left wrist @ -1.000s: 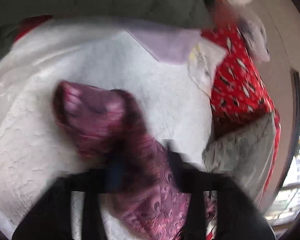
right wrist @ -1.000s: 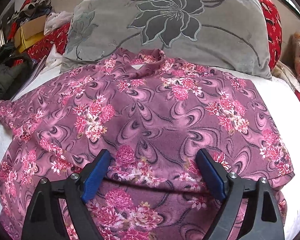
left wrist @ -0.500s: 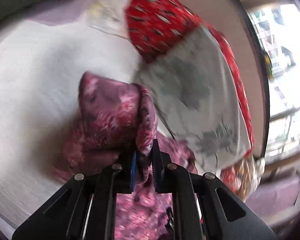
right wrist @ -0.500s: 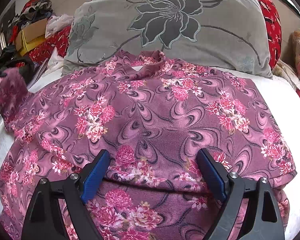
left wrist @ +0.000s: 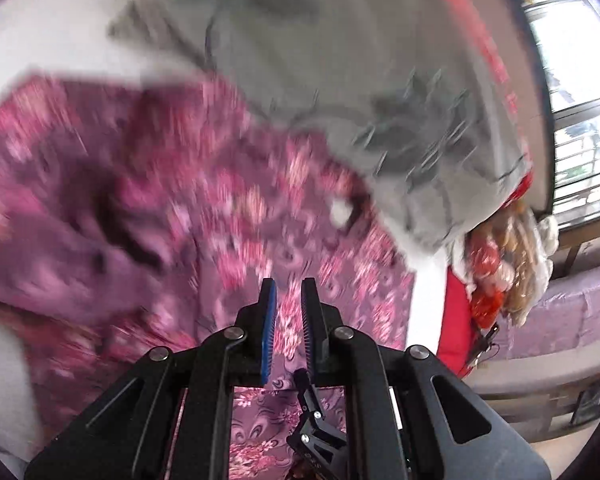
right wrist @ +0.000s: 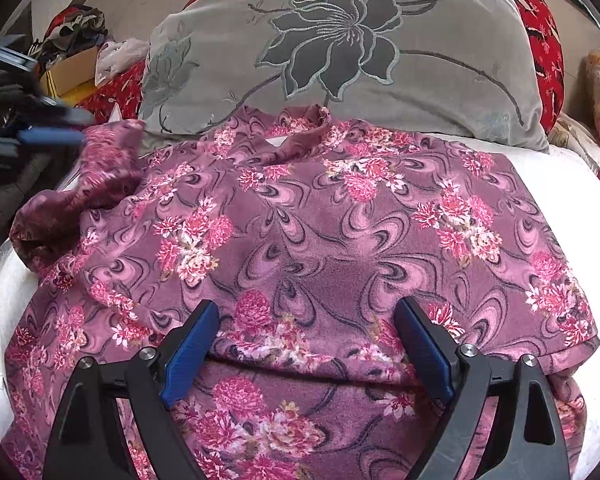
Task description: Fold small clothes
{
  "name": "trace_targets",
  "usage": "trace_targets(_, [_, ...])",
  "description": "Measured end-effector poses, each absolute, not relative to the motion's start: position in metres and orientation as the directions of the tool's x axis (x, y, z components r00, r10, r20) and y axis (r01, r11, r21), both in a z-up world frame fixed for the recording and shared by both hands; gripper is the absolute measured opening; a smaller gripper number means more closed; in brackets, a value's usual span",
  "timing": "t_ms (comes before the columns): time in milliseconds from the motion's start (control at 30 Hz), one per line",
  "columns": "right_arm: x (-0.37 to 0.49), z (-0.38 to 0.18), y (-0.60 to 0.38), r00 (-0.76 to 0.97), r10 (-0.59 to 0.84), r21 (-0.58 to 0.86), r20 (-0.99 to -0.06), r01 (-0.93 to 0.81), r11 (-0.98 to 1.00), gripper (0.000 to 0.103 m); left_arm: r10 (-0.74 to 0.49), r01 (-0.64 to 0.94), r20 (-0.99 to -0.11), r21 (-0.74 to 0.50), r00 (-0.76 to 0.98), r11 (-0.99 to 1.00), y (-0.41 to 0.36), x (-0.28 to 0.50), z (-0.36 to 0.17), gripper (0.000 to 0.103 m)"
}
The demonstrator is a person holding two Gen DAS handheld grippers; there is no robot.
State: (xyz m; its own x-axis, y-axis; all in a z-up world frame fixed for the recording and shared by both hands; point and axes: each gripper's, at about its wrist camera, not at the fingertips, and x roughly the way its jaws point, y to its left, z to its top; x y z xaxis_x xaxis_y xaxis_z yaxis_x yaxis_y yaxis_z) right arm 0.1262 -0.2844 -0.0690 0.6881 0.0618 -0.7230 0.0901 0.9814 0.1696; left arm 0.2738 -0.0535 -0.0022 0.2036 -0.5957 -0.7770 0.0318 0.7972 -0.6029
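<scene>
A purple floral top lies spread face-up across a white bed, filling the middle of the right wrist view, its neckline toward the top of the frame just below a grey pillow embroidered with a dark flower. The right gripper sits at the lower centre of that frame with its blue pads spread wide over the lower part of the top — nothing is pinched between them. At the left edge of the same view the left gripper shows as a blurred dark shape with a blue pad, just beside the top's sleeve, which stands lifted and bunched in the upper left of the garment. In the left wrist view, the left gripper is in the lower centre, its fingers drawn nearly together with only a narrow slot between the blue pad and its partner; the picture is smeared, so whether a thin fold of cloth sits in that slot is hard to say, though it looks empty. Beyond it the floral top fills the left and centre, the grey pillow the upper right, and a red cushion peeks from behind the pillow.
</scene>
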Motion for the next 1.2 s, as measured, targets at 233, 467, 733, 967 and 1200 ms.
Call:
trace_targets(233, [0.125,-0.069,-0.286,0.69,0.073,0.182,-0.72,0.087,0.979,0.092,-0.584,0.072,-0.789,-0.582,0.191,0.81,-0.036,0.239,-0.015,0.01])
trace_targets(467, [0.153,-0.03,-0.276,0.694,0.165,0.287,-0.701,0.063,0.956,0.089,-0.534,-0.002,-0.765,-0.574,0.36,0.819,0.068,0.217,-0.001,0.016])
trace_targets(733, [0.245,0.016,-0.206,0.654,0.361,0.435,-0.665,-0.055,0.899,0.09,-0.605,-0.167,-0.73,-0.671,0.317,0.722,0.096,0.239,-0.046,0.016])
trace_targets(967, [0.298,-0.004,-0.135,0.529,0.299,0.319,-0.794,-0.057,0.946,0.09,-0.668,-0.204,-0.68,-0.73,0.302,0.652,0.098,0.237,-0.067,0.016])
trace_targets(1200, [0.289,-0.001,-0.153,0.582,0.31,0.344,-0.752,-0.055,0.937,0.007,-0.663,-0.203,-0.686,-0.725,0.3,0.658,0.096,0.234,-0.062,0.016])
